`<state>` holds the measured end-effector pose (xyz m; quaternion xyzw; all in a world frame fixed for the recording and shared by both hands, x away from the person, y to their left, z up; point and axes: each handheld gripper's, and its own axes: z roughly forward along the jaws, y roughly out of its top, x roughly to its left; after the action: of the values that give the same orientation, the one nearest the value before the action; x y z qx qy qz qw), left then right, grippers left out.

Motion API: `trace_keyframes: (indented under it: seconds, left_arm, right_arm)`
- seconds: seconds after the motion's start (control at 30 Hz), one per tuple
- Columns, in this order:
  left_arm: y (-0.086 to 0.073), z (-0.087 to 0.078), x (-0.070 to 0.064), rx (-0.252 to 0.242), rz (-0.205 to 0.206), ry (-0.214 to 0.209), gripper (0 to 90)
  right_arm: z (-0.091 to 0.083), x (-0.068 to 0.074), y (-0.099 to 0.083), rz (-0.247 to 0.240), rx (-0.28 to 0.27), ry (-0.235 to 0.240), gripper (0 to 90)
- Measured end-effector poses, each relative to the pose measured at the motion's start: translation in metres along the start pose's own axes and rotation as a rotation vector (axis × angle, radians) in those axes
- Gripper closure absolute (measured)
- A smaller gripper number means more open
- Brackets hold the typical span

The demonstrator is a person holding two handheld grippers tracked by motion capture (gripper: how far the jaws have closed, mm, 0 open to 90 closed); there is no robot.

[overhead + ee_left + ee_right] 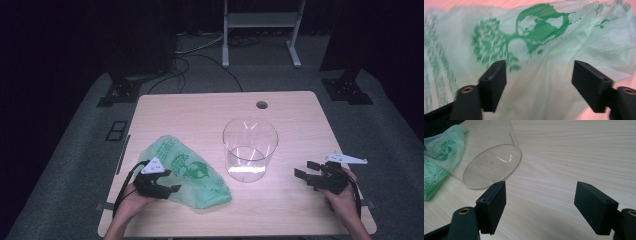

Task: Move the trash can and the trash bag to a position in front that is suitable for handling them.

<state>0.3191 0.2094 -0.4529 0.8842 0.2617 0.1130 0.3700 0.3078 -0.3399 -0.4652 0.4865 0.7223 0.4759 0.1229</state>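
A crumpled pale green plastic bag (187, 172) printed with a dark green tree and globe lies on the left half of the wooden table (280, 107). My left gripper (172, 186) hovers over its near left part, jaws open; in the left gripper view the bag (541, 45) lies spread beneath and beyond both jaws. A clear round container (249, 148) stands upright at the table's middle. My right gripper (306, 170) is open over bare wood to the container's right. The right gripper view has the container (491, 162) at upper left and the bag (441, 152) behind it.
A round cable hole (261, 105) sits near the table's far edge. Beyond the table are dark stands, floor cables (200, 60) and a white frame (262, 30) on grey carpet. Bare wood stretches between the container and the right gripper.
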Motion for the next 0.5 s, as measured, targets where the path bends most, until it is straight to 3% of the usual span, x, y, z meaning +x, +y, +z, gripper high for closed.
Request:
trace_keyframes:
  seconds: [0.3, 0.33, 0.5]
  left_arm:
    - [0.010, 0.032, 0.016, 0.096, 0.085, -0.068, 25.3]
    - [0.010, 0.033, 0.015, 0.085, 0.086, -0.069, 26.0]
    - [0.011, 0.033, 0.016, 0.055, 0.082, -0.065, 45.9]
  right_arm:
    - [-0.002, -0.001, 0.000, -0.004, -0.004, 0.007, 25.0]
    - [-0.002, -0.002, 0.000, -0.003, -0.004, 0.006, 25.0]
    - [-0.002, -0.001, 0.000, -0.006, -0.005, 0.007, 25.1]
